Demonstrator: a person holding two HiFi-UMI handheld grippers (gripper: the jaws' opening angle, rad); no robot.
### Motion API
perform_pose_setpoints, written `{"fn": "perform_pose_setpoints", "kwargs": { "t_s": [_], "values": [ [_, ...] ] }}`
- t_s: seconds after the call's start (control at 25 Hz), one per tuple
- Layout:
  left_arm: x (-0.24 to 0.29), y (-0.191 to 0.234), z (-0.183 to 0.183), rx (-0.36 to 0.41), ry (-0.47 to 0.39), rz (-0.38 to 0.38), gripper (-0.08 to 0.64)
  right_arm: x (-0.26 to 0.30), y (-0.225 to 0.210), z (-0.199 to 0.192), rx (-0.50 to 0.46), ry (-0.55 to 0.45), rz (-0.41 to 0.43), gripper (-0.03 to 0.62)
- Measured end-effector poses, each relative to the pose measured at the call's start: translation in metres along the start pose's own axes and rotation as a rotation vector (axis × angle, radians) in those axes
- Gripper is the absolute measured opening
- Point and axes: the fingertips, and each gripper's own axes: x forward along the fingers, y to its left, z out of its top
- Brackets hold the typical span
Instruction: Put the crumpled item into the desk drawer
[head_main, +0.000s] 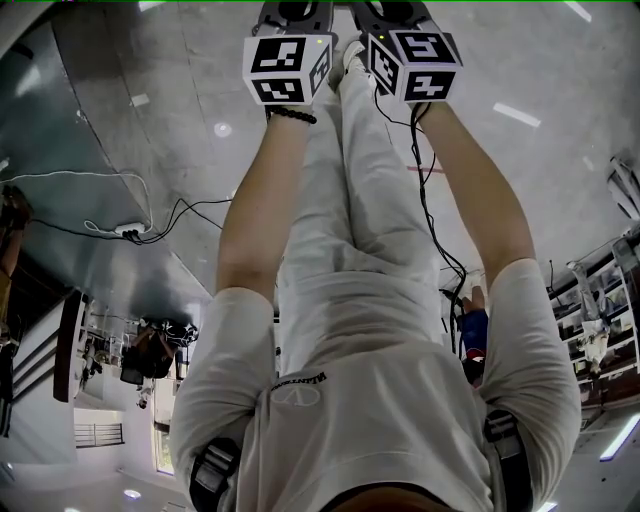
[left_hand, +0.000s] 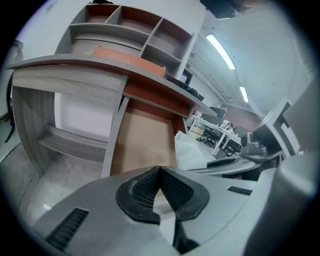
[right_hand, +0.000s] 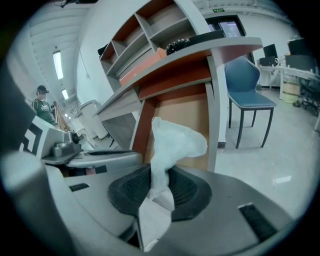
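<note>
A crumpled white tissue sticks up from my right gripper, whose dark pads are shut on its lower part. In the left gripper view the same tissue shows at the right. My left gripper is shut, its pads meeting with nothing between them. Both face a grey wooden desk with a reddish-brown drawer front under its top; whether the drawer is open I cannot tell. In the head view only the two marker cubes show above the person's arms, and the jaws are hidden.
A shelf unit stands on the desk, with an orange flat item and a dark keyboard on the top. A blue chair is right of the desk. A person in a cap stands far left. Cables lie on the floor.
</note>
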Motion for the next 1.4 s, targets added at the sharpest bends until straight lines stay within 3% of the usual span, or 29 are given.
{"fn": "perform_pose_setpoints", "kwargs": {
  "t_s": [1.4],
  "values": [
    [0.006,0.004,0.009,-0.010,0.016,0.016,0.002,0.010,-0.004,0.000,0.031,0.055,-0.005,0.112]
  ]
}}
